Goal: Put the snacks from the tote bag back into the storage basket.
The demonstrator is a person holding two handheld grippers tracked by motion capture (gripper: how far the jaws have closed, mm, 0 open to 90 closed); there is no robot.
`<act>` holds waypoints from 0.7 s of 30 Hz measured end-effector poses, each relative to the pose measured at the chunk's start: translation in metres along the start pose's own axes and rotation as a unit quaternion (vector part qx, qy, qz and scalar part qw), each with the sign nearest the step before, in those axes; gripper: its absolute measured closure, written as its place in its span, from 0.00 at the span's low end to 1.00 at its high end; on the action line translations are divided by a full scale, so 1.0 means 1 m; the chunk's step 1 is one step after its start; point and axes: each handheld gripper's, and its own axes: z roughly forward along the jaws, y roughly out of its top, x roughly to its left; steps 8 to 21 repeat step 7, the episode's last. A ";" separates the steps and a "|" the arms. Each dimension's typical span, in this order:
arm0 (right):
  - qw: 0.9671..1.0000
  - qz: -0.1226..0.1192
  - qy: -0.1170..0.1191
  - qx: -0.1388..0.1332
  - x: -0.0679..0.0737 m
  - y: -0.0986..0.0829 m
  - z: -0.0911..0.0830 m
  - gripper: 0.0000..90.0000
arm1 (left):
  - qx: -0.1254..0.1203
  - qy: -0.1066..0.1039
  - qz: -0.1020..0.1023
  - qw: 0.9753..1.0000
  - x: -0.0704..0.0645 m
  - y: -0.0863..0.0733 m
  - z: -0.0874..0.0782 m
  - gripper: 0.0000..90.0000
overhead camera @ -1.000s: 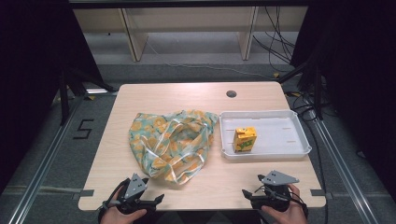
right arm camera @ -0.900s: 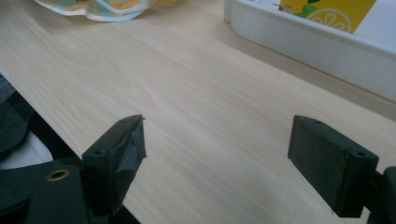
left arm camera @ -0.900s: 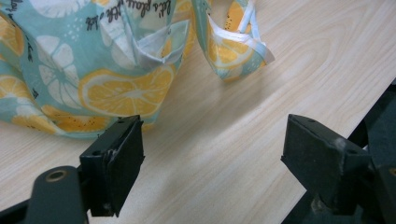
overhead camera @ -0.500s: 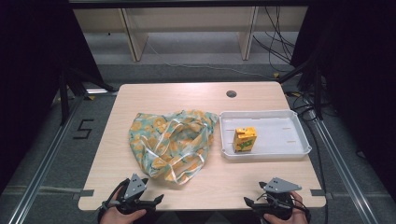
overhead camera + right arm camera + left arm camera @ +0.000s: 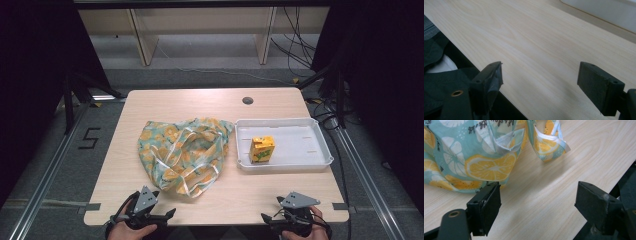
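Observation:
A teal cloth bag [image 5: 185, 152] printed with orange slices lies crumpled on the middle of the wooden table [image 5: 200, 102]. To its right a white tray [image 5: 300, 142] holds a small yellow juice carton [image 5: 262, 149], upright near the tray's left end. My left gripper [image 5: 162, 216] rests at the front edge, below the bag, open and holding nothing. In the left gripper view its jaws [image 5: 539, 195] stand wide, just short of the bag [image 5: 474, 152] and its white handle. My right gripper [image 5: 270, 220] sits at the front right edge. It is open [image 5: 539, 72] over bare wood.
A dark round hole [image 5: 247, 100] marks the table's far side. In the right gripper view the tray's wall [image 5: 609, 7] shows at the top right. Shelf legs and cables stand on the floor behind the table. Rails run along both sides.
My right gripper has drawn back toward the person, down over the table's front edge. The left gripper, the bag and the carton have stayed where they were.

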 end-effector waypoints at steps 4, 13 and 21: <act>1.000 -0.002 -0.001 -0.007 -0.001 0.000 0.000 0.24 | 0.001 0.001 0.003 1.000 0.000 0.000 -0.001 0.22; 1.000 -0.005 -0.018 -0.007 -0.001 0.000 -0.001 0.23 | 0.000 0.002 0.003 1.000 0.000 0.000 0.000 0.22; 1.000 -0.005 -0.018 -0.007 -0.001 0.000 -0.001 0.23 | 0.000 0.002 0.003 1.000 0.000 0.000 0.000 0.22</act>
